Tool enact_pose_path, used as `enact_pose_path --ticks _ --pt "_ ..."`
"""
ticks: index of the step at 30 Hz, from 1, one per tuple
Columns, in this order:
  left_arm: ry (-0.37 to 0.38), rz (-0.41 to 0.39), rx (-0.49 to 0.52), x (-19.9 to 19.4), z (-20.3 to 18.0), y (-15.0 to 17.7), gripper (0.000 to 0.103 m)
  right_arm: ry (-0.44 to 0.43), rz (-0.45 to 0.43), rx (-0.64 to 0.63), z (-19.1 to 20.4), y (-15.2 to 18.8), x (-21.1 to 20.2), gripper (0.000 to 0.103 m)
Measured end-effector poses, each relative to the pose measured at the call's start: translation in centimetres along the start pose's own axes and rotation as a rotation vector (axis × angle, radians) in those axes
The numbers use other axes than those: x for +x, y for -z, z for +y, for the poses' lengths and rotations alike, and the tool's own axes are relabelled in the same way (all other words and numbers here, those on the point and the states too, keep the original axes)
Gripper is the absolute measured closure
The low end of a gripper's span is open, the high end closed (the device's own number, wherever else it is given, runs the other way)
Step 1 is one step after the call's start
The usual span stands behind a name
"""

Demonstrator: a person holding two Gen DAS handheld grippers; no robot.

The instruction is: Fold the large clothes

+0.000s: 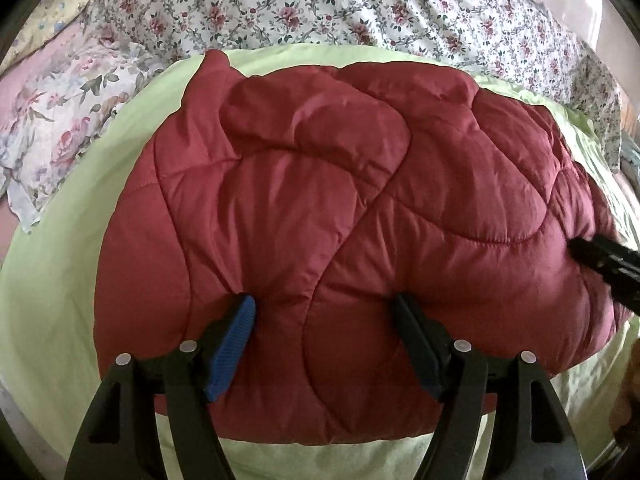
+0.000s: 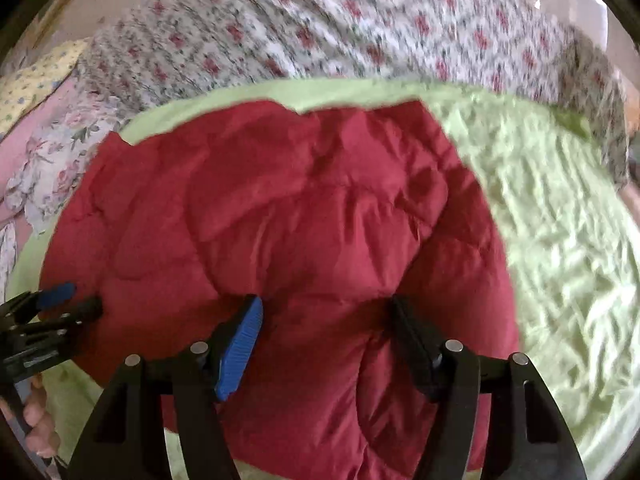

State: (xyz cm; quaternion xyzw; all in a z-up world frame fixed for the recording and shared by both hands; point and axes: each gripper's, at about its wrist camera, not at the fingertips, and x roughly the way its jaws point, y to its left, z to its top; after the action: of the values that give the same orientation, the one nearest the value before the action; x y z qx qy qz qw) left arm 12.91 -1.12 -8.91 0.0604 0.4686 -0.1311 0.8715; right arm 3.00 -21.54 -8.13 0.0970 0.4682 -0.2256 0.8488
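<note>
A puffy dark red quilted garment (image 1: 340, 208) lies folded in a thick bundle on a light green sheet (image 1: 60, 280). My left gripper (image 1: 322, 304) is open, its fingers pressed down onto the bundle's near edge with red fabric bulging between them. My right gripper (image 2: 326, 304) is also open over the same garment (image 2: 280, 220), fingers resting on its near part. The right gripper's black tip (image 1: 600, 258) shows at the right edge of the left wrist view. The left gripper (image 2: 76, 298) shows at the left edge of the right wrist view, jaws apart.
The green sheet (image 2: 560, 240) is wrinkled to the right of the garment. A white floral bedspread (image 1: 320, 4) covers the bed behind. Floral and pink pillows (image 1: 60, 128) lie at the far left. The person's hand (image 2: 38, 424) holds the left gripper's handle.
</note>
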Motion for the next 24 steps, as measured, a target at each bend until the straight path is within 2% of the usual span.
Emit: enact_pose_path --ticks 5,8,13,15,20,24 --pt "0.009 -0.008 -0.005 -0.8 0.6 -1.0 0.030 0.022 -0.015 -0.015 0.3 0.4 0.5 0.035" --pt "-0.029 -0.027 -0.018 -0.6 1.1 -2.1 0.030 0.018 -0.018 -0.014 0.3 0.6 0.3 0.035" --pt "-0.053 -0.005 -0.015 1.2 0.9 -2.8 0.028 0.021 -0.019 -0.015 0.3 0.6 0.3 0.035" --pt "-0.071 -0.005 0.000 1.5 0.4 -2.7 0.028 0.028 -0.005 -0.009 0.4 0.2 0.0 0.035" --pt "-0.074 -0.008 0.009 1.8 0.4 -2.7 0.028 0.017 -0.048 -0.032 1.3 -1.5 -2.0 0.036" --pt "-0.076 -0.010 0.011 1.7 0.3 -2.6 0.027 0.031 -0.010 -0.034 1.1 -2.5 0.0 0.036"
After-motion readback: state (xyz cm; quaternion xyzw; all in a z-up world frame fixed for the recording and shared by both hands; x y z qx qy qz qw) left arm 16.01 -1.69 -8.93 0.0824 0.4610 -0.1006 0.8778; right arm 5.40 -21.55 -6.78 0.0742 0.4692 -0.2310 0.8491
